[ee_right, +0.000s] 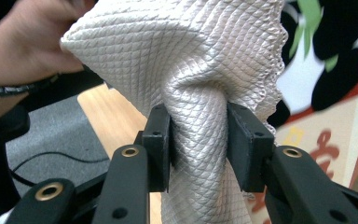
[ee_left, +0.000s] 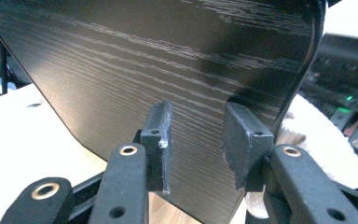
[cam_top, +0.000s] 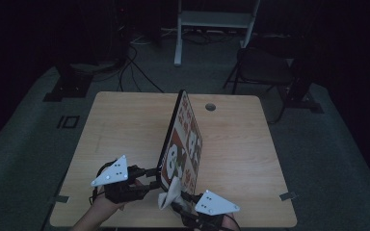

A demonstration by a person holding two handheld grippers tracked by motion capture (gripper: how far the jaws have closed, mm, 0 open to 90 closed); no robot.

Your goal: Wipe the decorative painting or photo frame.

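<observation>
A flat board (cam_top: 185, 139) stands on its edge across the middle of the wooden table (cam_top: 120, 125). Its right face carries a red, white and black pattern (ee_right: 326, 70); its left face is black wood grain (ee_left: 168, 60). My left gripper (cam_top: 155, 172) (ee_left: 196, 135) is at the board's near lower corner, jaws apart, tips against the black back with nothing between them. My right gripper (cam_top: 176, 201) (ee_right: 198, 140) is shut on a bunched white textured cloth (cam_top: 171, 192) (ee_right: 186, 56), which lies against the patterned face near that corner. The cloth (ee_left: 317, 140) also peeks past the board's edge.
A round cable hole (cam_top: 210, 107) sits near the table's far edge. Beyond the table stand a dark folding chair (cam_top: 265, 67), a white frame (cam_top: 178, 33) and loose floor cables (cam_top: 135, 72). A hand (ee_right: 23, 46) holding the left gripper shows behind the cloth.
</observation>
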